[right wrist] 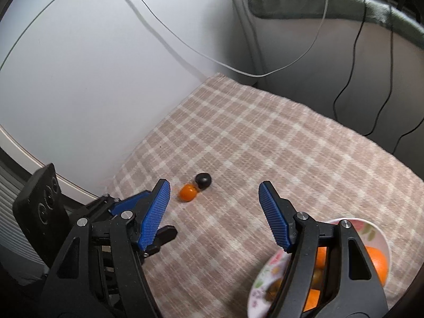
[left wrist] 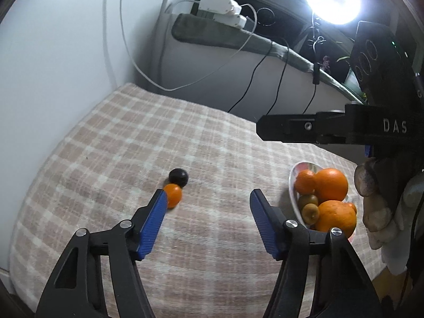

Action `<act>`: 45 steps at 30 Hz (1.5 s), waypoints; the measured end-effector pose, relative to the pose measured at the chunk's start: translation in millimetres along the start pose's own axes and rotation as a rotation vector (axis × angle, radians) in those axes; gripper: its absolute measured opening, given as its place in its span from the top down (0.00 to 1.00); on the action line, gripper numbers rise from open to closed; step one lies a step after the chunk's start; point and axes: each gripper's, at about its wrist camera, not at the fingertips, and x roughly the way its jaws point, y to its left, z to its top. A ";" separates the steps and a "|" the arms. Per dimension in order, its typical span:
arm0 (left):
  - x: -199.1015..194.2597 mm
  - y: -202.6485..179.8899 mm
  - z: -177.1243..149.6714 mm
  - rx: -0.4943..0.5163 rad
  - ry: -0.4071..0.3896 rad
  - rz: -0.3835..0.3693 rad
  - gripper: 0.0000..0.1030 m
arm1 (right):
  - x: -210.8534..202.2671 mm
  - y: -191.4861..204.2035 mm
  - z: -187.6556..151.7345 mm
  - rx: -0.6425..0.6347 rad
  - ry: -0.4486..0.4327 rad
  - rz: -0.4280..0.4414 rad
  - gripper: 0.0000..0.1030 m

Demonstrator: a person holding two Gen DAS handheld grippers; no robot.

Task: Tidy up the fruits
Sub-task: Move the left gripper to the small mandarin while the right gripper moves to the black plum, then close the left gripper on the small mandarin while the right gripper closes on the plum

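Left tool (left wrist: 208, 196) spread, empty; right tool (right wrist: 214, 188) likewise. Both hover over the checked cloth on the desk (left wrist: 106, 137). Two strays left: small orange (left wrist: 173, 194) touching dark fruit (left wrist: 179, 176) (plum? unclear). Bowl (left wrist: 292, 185) already loaded. Next, I'd judge: drop left tool, straddle orange, pinch.

A woven checked cloth (left wrist: 111, 159), matt and slightly coarse, covers the table before you. At your twelve o'clock a small orange (left wrist: 173, 195) shows a dimpled, waxy sheen beside a smooth dark fruit (left wrist: 178, 177) with a dull gloss. At three o'clock, a glazed floral dish (right wrist: 371, 229) holds fuzzy brown kiwis (left wrist: 308, 206). Your left gripper (left wrist: 209, 198) carries ribbed blue rubbery pads (left wrist: 152, 225) on matt black plastic arms with bright metal pins; your right gripper (right wrist: 214, 189) matches it.
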 end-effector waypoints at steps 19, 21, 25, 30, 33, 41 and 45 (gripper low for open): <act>34.9 31.0 -1.9 -0.070 0.081 -0.001 0.62 | 96.6 1.8 12.8 0.145 0.208 0.074 0.51; 37.4 32.4 -1.7 -0.071 0.086 0.003 0.62 | 103.3 0.5 13.1 0.161 0.220 0.062 0.52; 43.0 33.4 -0.1 -0.071 0.093 0.009 0.62 | 112.9 1.7 13.9 0.167 0.232 0.060 0.53; 50.2 32.3 -0.3 -0.062 0.105 0.014 0.63 | 123.7 5.0 16.1 0.166 0.241 0.062 0.55; 54.0 33.0 -2.4 -0.059 0.111 0.018 0.64 | 130.5 4.9 16.5 0.168 0.248 0.063 0.63; 61.5 37.1 -7.6 -0.053 0.124 0.028 0.67 | 136.8 3.3 14.5 0.162 0.258 0.048 0.66; 65.1 36.7 -6.3 -0.042 0.129 0.031 0.74 | 139.5 2.9 14.0 0.158 0.263 0.044 0.71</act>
